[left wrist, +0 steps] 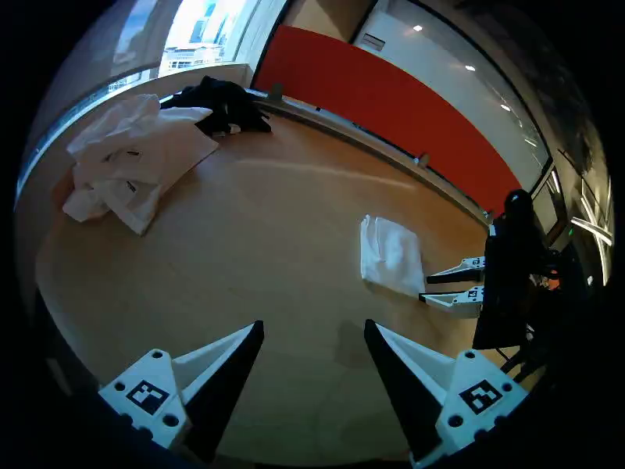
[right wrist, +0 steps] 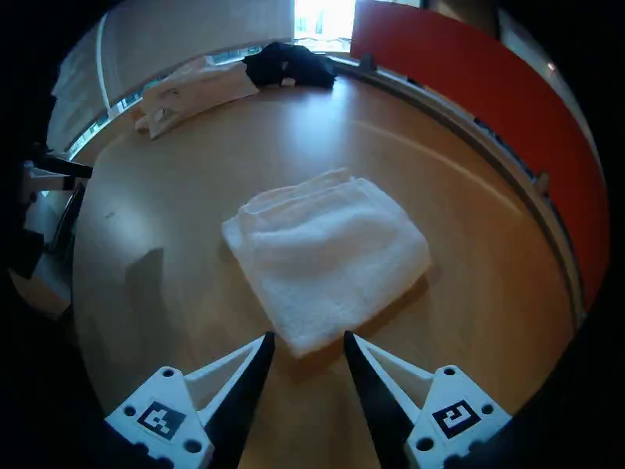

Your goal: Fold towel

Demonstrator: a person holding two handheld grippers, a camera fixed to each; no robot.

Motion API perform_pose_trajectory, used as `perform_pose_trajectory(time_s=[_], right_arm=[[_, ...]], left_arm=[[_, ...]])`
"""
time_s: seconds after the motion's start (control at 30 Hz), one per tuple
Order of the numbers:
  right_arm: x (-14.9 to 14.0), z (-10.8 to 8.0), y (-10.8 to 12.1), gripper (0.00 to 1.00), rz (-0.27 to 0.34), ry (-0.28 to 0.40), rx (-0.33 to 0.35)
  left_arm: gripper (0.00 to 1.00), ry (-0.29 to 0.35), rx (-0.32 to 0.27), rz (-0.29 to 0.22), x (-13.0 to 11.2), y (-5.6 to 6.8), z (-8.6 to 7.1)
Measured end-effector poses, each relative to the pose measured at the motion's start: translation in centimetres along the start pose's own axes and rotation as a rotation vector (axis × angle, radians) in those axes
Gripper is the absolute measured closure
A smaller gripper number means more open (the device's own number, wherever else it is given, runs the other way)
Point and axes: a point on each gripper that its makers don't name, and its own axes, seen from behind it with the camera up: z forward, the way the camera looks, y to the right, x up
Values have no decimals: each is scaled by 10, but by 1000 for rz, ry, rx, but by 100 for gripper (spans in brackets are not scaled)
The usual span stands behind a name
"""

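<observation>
A white towel (right wrist: pixel 328 258) lies folded into a thick rectangle on the wooden table (right wrist: pixel 195 187). My right gripper (right wrist: pixel 308 338) stands open just in front of the towel's near corner, with nothing between its fingers. In the left gripper view the same folded towel (left wrist: pixel 391 254) rests at the right of the table (left wrist: pixel 266 227), and the right gripper (left wrist: pixel 428 287) points at it from the right, held by a person in dark clothes (left wrist: pixel 512 273). My left gripper (left wrist: pixel 312 328) hangs open over bare wood, well short of the towel.
A heap of white cloths (left wrist: pixel 133 160) and a black garment (left wrist: pixel 223 105) lie at the table's far side by the window; the same white heap (right wrist: pixel 195 90) and black garment (right wrist: pixel 289 64) show in the right gripper view. A red wall panel (left wrist: pixel 391 109) runs behind the table's curved edge.
</observation>
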Motion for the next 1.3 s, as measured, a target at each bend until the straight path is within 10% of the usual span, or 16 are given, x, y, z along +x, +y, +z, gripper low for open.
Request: perform_pose_trajectory(time_s=[0.5, 0.97, 1.3], right_arm=[[-13, 5, 0, 50, 95, -4, -36], [-15, 4, 4, 94, 165, 24, -62], [7, -14, 9, 95, 132, 72, -70]], left_arm=[[4, -2, -3, 1, 2, 2, 4], [5, -7, -4, 2, 1, 2, 5], [5, -10, -12, 13, 1, 5, 7]])
